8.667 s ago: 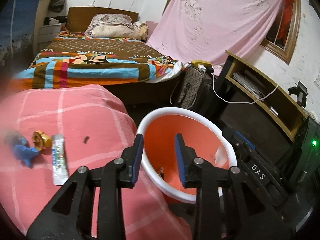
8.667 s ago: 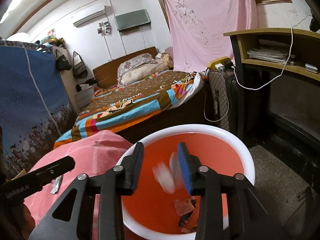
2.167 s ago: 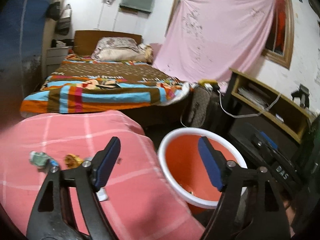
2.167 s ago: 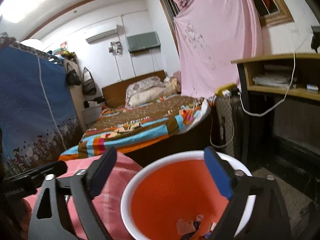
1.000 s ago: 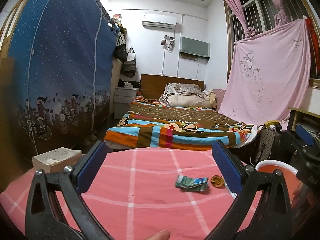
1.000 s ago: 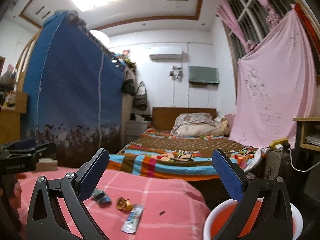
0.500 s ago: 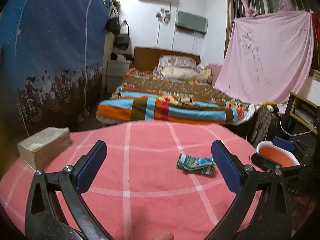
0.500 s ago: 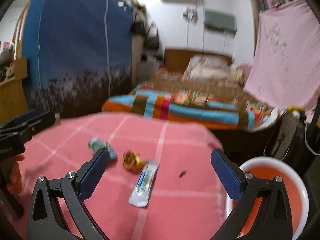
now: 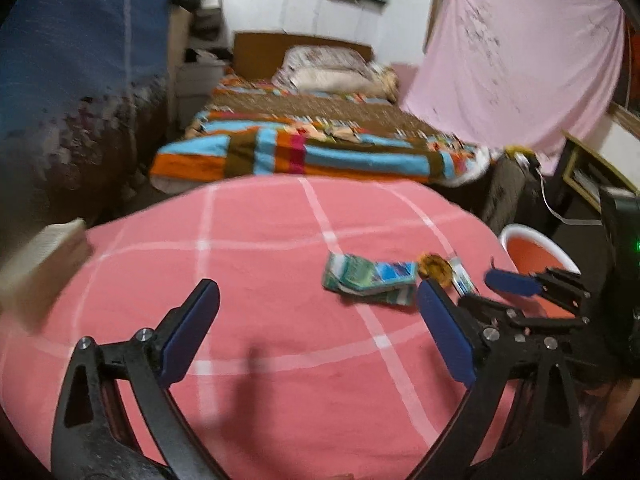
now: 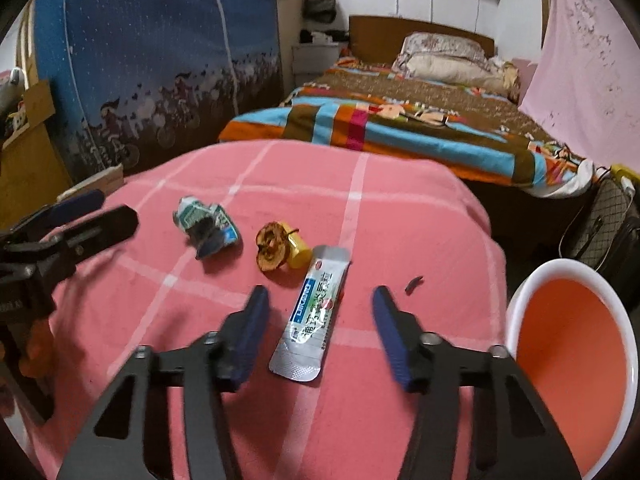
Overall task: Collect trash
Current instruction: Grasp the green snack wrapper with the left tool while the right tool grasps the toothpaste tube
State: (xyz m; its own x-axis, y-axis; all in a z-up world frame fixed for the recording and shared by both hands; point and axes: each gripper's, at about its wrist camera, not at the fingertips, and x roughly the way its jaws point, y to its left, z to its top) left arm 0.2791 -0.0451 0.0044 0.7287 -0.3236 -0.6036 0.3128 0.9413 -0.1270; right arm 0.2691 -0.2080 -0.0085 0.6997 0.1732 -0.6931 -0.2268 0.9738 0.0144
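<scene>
On the pink checked tablecloth (image 10: 380,208) lie a silver sachet wrapper (image 10: 314,312), a brown apple core with a yellow piece (image 10: 276,250) and a crumpled green-blue carton (image 10: 204,224). My right gripper (image 10: 320,320) is open and empty, its jaws on either side of the sachet's near half. My left gripper (image 9: 316,324) is open and empty, low over the cloth, with the crumpled carton (image 9: 370,280) just beyond its right jaw. The apple core (image 9: 434,268) lies past the carton. The orange bin with a white rim (image 10: 572,364) stands to the right of the table.
A book (image 9: 40,252) lies at the table's left edge. A bed with a striped blanket (image 10: 400,120) stands behind the table. A dark bag (image 10: 608,224) and a shelf unit (image 9: 592,176) stand to the right by the bin. A small dark scrap (image 10: 414,283) lies near the sachet.
Both grippers have dropped lower and tilted down toward the table. The right gripper has narrowed and closed in on the sachet. The left gripper has moved nearer the crumpled carton.
</scene>
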